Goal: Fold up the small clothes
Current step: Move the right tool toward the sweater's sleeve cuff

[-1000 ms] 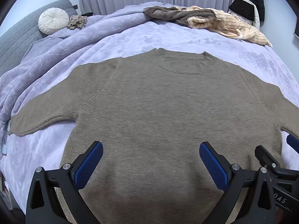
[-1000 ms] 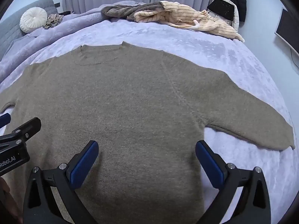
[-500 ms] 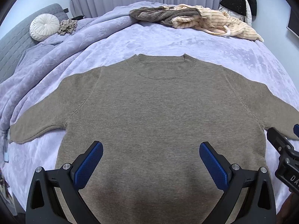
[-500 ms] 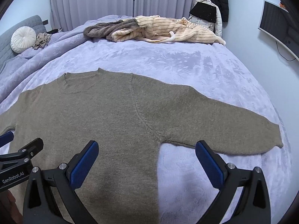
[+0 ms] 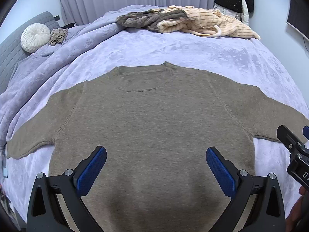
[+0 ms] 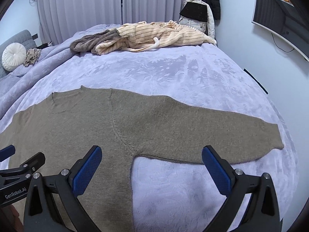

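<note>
A brown knit sweater [image 5: 154,119] lies flat on the lilac bed cover [image 5: 173,52], neck away from me and both sleeves spread out. My left gripper [image 5: 156,164] hangs open over the sweater's lower middle, nothing between its blue pads. In the right wrist view the same sweater [image 6: 81,127] fills the left side, its right sleeve [image 6: 222,135] stretching toward the bed's right edge. My right gripper [image 6: 151,164] is open above the armpit of that sleeve, holding nothing. Each gripper shows at the edge of the other's view.
A heap of striped cream and grey-brown clothes [image 6: 144,36] lies at the far end of the bed. A round white cushion [image 5: 35,37] and a small beige cloth [image 5: 58,35] sit at far left by a grey headboard. Coats hang at the back right; a monitor [image 6: 280,19] is on the right wall.
Both grippers have drawn back and up from the sweater. The right one has also swung to the right, from the body to the right sleeve's armpit. Both stayed open.
</note>
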A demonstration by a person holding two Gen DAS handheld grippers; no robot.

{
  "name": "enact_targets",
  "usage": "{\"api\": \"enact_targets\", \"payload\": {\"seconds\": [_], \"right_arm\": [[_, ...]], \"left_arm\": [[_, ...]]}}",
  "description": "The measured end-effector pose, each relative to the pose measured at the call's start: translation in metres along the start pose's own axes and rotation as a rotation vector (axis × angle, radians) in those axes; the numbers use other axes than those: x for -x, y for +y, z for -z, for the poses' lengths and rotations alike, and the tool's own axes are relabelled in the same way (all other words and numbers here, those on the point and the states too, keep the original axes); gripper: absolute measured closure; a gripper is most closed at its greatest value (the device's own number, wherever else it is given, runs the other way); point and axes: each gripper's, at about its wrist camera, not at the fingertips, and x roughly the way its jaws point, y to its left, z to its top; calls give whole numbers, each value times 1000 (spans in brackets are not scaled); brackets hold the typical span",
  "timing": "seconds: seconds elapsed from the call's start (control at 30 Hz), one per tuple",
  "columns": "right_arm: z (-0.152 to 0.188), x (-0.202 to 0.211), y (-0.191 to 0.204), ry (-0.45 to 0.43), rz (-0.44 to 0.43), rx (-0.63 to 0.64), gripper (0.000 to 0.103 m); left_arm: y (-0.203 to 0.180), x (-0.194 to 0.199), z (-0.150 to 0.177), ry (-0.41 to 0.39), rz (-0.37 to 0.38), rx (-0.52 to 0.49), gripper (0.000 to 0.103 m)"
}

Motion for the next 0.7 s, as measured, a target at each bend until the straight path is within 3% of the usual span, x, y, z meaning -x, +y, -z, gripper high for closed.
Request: {"api": "enact_targets", "payload": {"seconds": [0.7], "right_arm": [[-3, -3, -78, 1, 69, -102, 0]], "left_arm": [[-77, -1, -17, 2, 46, -101, 0]]}}
